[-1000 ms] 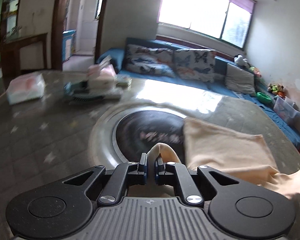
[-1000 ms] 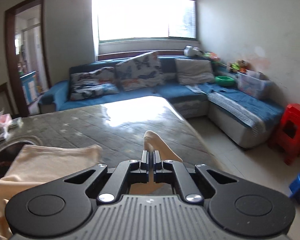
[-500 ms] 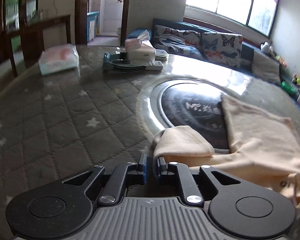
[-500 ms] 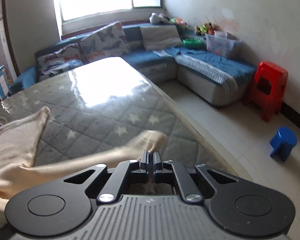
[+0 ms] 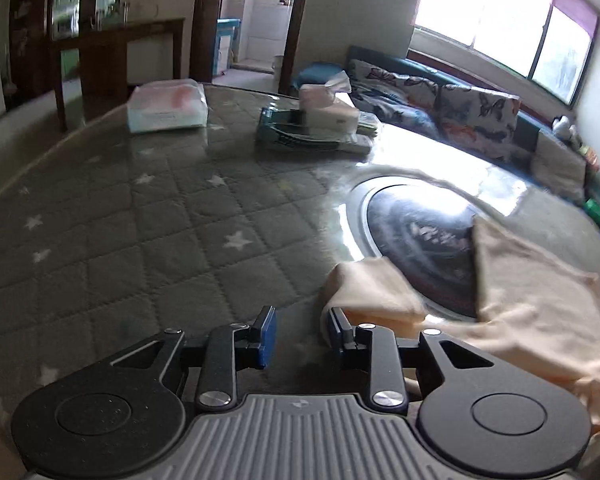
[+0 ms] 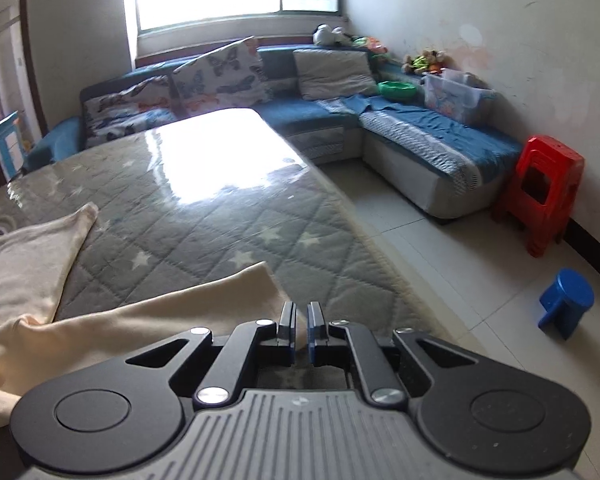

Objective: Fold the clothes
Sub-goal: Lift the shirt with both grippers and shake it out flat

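The left gripper (image 5: 298, 332) is opening, its jaws apart with nothing between them; a cream sleeve (image 5: 374, 294) lies just beside its right finger. The right gripper (image 6: 299, 334) is nearly together, with a narrow empty gap, above the shirt (image 6: 172, 316). The spread looks finished; next comes a fresh grip for the fold. Beyond lie the quilted table (image 6: 204, 232), tissues (image 5: 328, 110) and sofa (image 6: 420, 140).

The cream-coloured soft cloth garment (image 5: 540, 312) runs off the frame at 3 o'clock in the left wrist view; in the right wrist view it leaves at 9 o'clock. Printed writing on the round black glass inset (image 5: 416, 236) is blurred, unreadable.
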`<state>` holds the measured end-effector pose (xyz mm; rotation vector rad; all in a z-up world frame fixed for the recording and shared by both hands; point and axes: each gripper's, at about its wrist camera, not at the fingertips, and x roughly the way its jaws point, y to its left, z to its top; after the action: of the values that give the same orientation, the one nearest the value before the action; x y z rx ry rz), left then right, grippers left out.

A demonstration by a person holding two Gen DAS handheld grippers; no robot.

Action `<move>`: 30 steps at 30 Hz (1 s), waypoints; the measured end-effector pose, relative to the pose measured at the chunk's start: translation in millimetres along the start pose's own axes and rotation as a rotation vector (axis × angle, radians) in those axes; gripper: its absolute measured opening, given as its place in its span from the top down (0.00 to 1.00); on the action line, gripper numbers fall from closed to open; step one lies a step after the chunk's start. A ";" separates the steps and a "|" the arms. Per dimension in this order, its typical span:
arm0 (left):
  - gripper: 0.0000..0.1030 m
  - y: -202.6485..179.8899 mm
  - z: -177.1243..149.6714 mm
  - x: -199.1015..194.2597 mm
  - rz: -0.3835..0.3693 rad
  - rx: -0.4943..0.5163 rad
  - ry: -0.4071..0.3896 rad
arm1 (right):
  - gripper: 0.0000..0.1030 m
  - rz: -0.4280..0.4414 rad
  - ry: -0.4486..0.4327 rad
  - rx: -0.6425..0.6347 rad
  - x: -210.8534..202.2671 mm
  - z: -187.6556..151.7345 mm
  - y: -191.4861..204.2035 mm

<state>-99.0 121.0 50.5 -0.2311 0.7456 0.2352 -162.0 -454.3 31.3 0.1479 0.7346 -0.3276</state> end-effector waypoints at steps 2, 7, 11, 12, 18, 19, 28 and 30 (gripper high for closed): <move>0.67 3.3 -1.0 -1.6 0.048 0.003 -0.018 | 0.95 0.010 0.016 -0.008 7.2 -0.2 5.5; 0.66 13.2 -1.6 -7.1 0.063 -0.001 -0.038 | 0.95 0.023 0.040 -0.014 17.7 -2.0 12.7; 0.67 -15.2 -9.9 -19.4 -0.088 0.150 -0.069 | 0.89 0.022 0.033 -0.037 17.0 -1.5 18.7; 0.68 -22.8 -11.5 -19.6 -0.137 0.175 -0.068 | 0.89 0.021 0.032 -0.041 17.4 -1.0 20.5; 0.67 -60.3 -19.7 2.5 -0.273 0.274 0.012 | 0.88 0.024 0.042 -0.030 22.8 -1.6 22.1; 0.67 -63.4 -20.2 7.9 -0.257 0.273 0.017 | 0.88 0.025 0.042 -0.029 22.6 -1.7 22.1; 0.66 0.1 2.5 39.6 0.039 -0.124 0.000 | 0.88 0.024 0.046 -0.039 25.3 -1.5 23.0; 0.66 11.7 3.4 34.4 0.062 -0.137 -0.003 | 0.88 0.023 0.046 -0.044 24.8 -0.8 23.6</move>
<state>-75.8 137.5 27.6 -0.3378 0.7352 0.3464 -137.2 -437.9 14.3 0.1223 0.7850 -0.2863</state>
